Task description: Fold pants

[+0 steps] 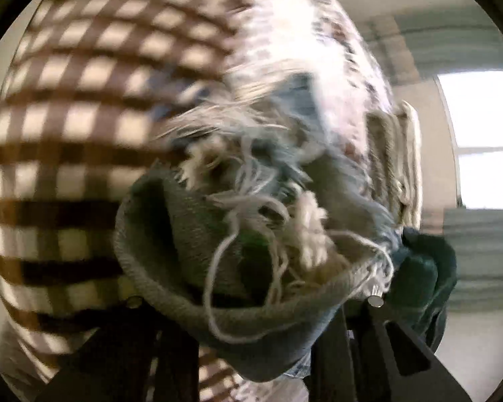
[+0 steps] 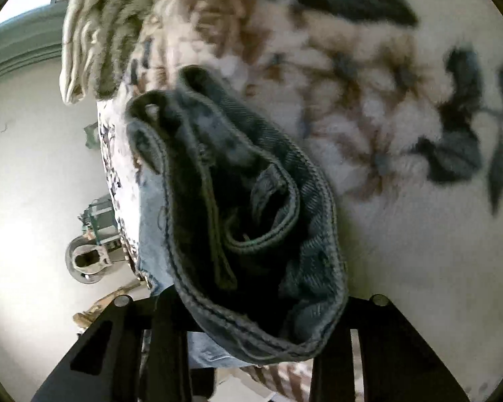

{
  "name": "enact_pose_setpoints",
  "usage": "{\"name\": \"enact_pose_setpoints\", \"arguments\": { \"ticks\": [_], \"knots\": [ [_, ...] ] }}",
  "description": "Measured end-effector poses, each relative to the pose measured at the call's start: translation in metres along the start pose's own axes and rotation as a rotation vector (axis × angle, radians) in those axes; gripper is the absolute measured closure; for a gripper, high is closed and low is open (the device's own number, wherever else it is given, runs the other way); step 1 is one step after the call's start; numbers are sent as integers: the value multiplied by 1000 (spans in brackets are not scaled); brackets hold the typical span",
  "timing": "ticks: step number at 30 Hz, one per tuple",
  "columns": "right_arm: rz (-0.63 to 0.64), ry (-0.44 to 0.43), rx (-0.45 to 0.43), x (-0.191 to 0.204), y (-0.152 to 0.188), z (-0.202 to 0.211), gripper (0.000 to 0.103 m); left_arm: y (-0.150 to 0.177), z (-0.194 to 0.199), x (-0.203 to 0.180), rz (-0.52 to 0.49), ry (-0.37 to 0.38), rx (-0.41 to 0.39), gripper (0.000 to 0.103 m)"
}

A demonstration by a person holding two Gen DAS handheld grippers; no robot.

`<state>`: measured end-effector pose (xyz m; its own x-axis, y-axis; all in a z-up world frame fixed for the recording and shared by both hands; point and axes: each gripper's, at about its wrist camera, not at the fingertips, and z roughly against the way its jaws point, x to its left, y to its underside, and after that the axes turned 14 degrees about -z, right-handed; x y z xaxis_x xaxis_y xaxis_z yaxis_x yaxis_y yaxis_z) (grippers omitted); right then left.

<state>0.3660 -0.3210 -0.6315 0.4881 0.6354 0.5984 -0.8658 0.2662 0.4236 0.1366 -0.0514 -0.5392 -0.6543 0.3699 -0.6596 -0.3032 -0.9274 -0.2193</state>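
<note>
The pants are blue denim jeans. In the left wrist view my left gripper [image 1: 251,345] is shut on a frayed hem of the jeans [image 1: 238,241], with loose white threads hanging over the fold. In the right wrist view my right gripper [image 2: 251,341] is shut on a bunched, seamed edge of the jeans [image 2: 251,221], dark inside with paler denim at the left. Both pieces are lifted close to the cameras, above the bedding. The rest of the jeans is hidden.
A brown and cream checked cover [image 1: 67,117] lies at the left. A white blanket with dark leaf and brown flower print [image 2: 402,134] lies under the right gripper. A fringed cream throw [image 2: 94,33] sits at the bed edge. A window [image 1: 486,134] is at the right.
</note>
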Motion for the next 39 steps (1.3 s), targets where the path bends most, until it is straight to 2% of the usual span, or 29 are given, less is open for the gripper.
{"name": "enact_pose_setpoints", "arguments": {
  "ticks": [4, 7, 10, 15, 20, 22, 25, 28, 29, 33, 35, 37, 39],
  "knots": [
    [23, 4, -25, 31, 4, 37, 72, -24, 19, -38, -73, -4, 19, 84],
    [16, -31, -42, 66, 12, 66, 73, -54, 34, -79, -124, 18, 37, 84],
    [32, -73, -76, 112, 14, 93, 73, -89, 46, -124, -201, 61, 41, 84],
    [40, -193, -170, 199, 3, 147, 73, -162, 35, -217, -297, 196, 37, 84],
    [56, -324, -326, 288, -35, 183, 73, -263, -22, -321, -408, 366, 41, 84],
    [67, -378, -405, 326, -59, 186, 73, -296, -51, -353, -455, 423, 50, 84],
    [61, -437, -478, 355, -95, 177, 73, -343, -112, -388, -528, 482, 80, 84],
    [47, -444, -524, 364, -140, 139, 73, -366, -168, -390, -587, 473, 119, 83],
    [34, -438, -520, 359, -149, 126, 73, -373, -197, -380, -596, 442, 143, 83],
    [-41, -354, -501, 329, -187, 52, 73, -376, -268, -336, -585, 324, 263, 83],
    [-69, -330, -496, 315, -192, 31, 73, -374, -291, -309, -551, 289, 337, 81],
    [-87, -349, -487, 303, -192, 24, 72, -372, -297, -292, -525, 304, 375, 79],
    [-95, -324, -465, 302, -192, 19, 69, -370, -296, -287, -523, 317, 399, 77]
  ]
}}
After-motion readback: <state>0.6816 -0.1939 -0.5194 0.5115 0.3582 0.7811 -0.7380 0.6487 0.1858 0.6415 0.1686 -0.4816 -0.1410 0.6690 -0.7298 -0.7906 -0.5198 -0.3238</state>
